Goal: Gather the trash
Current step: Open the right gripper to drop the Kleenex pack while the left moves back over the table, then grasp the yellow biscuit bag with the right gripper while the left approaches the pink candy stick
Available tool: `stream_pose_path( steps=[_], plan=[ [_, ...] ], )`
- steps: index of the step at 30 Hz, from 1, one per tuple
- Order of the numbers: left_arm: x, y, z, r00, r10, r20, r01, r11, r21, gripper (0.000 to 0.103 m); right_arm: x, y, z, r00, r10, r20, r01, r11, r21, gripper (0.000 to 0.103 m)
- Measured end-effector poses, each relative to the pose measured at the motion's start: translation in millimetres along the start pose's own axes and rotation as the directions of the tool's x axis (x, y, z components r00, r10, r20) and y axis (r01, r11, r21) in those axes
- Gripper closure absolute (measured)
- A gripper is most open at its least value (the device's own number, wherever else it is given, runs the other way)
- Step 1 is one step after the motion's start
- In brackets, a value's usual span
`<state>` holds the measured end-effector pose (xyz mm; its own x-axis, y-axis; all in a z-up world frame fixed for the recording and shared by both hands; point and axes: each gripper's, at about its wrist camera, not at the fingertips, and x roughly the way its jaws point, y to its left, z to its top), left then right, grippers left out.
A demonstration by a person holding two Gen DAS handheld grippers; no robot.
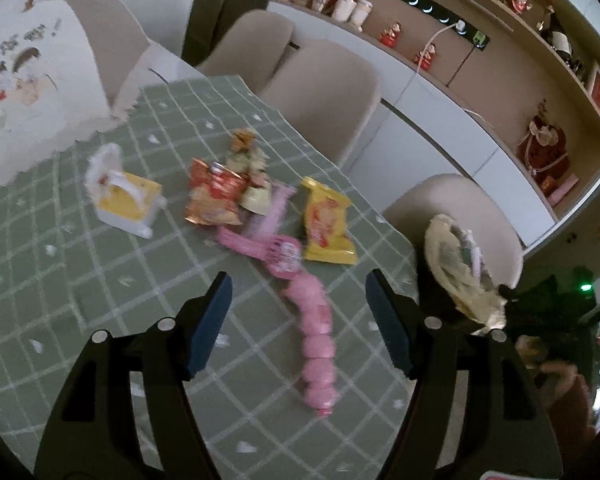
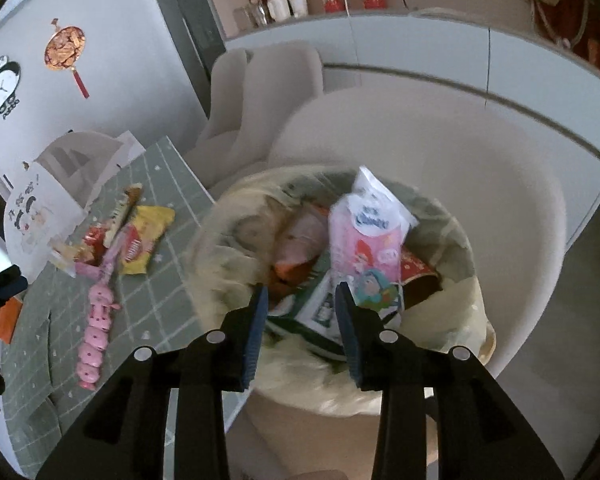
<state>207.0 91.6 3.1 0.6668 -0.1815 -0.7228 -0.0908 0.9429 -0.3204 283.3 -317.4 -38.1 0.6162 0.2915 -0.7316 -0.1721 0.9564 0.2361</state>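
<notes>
green checked counter with beige chairs around; wrappers litter it; bin bag beside; both jaws released, empty.

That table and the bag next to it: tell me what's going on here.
A person with a gripper in each hand is clearing snack trash off the table. The right gripper hangs open over the trash bag, a pink pack lying inside. The left gripper, open and empty, points at the pink strip.
</notes>
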Motion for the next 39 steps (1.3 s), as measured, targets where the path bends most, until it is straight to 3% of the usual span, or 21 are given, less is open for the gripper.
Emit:
stream_pose_path(
  steps=[5,12,14,19,25,34,39],
  plan=[
    [-10,31,-5,0.996,0.073,0.049,-0.074,0.997,0.010,0.037,-28,35,7,0.996,0.020,0.089,-0.016,0.999,-0.044,0.069],
    [-4,60,-13,0.992,0.108,0.056,-0.109,0.994,0.009,0.037,-29,86,12,0.990,0.089,0.111,-0.077,0.991,-0.109,0.067],
    [1,65,-14,0.993,0.103,0.054,-0.103,0.995,0.009,0.037,-23,100,12,0.988,0.119,0.099,-0.105,0.986,-0.132,0.058],
    [14,68,-19,0.995,0.094,0.038,-0.094,0.996,0.000,0.037,0,130,6,0.985,0.168,0.027,-0.161,0.973,-0.166,0.057],
    [28,62,-16,0.998,0.062,0.032,-0.063,0.998,0.024,0.037,20,160,0,0.988,0.158,-0.001,-0.154,0.963,-0.221,0.057],
    [72,32,4,0.998,0.019,0.058,-0.030,0.983,0.183,0.039,48,161,1,0.990,0.126,-0.055,-0.135,0.973,-0.188,0.057],
    [109,23,13,0.996,0.082,0.022,-0.084,0.982,0.169,0.043,60,155,-2,0.992,0.099,-0.078,-0.111,0.980,-0.168,0.057]
  ],
)
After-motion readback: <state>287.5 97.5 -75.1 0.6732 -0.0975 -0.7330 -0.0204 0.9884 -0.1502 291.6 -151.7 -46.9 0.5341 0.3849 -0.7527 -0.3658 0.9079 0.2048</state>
